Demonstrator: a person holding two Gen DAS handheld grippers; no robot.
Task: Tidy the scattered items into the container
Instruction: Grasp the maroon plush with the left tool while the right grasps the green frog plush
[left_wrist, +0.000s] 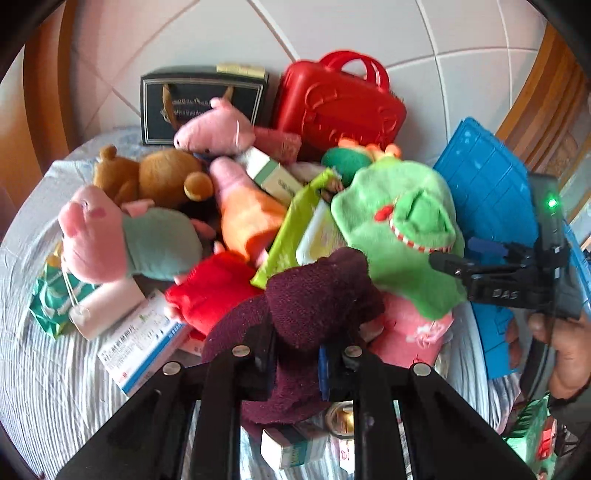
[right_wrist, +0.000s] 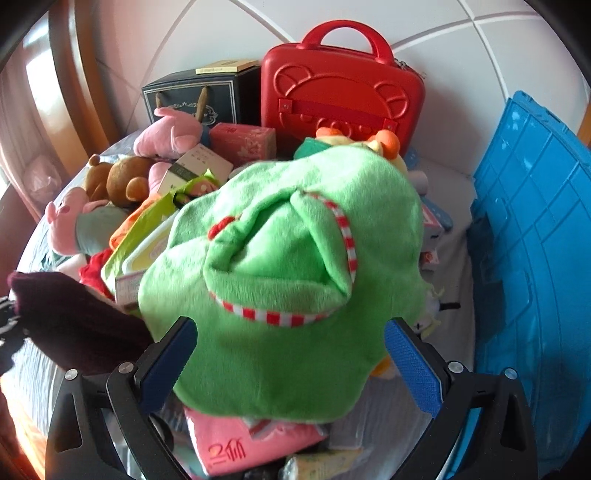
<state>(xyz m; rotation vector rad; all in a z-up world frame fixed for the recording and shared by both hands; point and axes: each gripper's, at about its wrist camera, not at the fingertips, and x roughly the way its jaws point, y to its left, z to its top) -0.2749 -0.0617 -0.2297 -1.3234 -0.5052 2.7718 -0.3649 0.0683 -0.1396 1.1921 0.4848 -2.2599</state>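
blue crate (right_wrist: 535, 236) at 3 o'clock, tilted on edge | green plush hat (right_wrist: 288, 266) sits between the spread-apart right gripper (right_wrist: 291, 365) pads: centre before clamping | left gripper (left_wrist: 295, 363) clenched on maroon knit cloth (left_wrist: 310, 306): lift clear, carry toward 3 o'clock

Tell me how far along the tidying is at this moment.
Early. Nothing can be seen inside the blue container. In hand: the left gripper is shut on a maroon knitted cloth; the right gripper is open around a green plush hat. Left: pink pig plush, brown teddy bear, boxes and packets still heaped on the bed.
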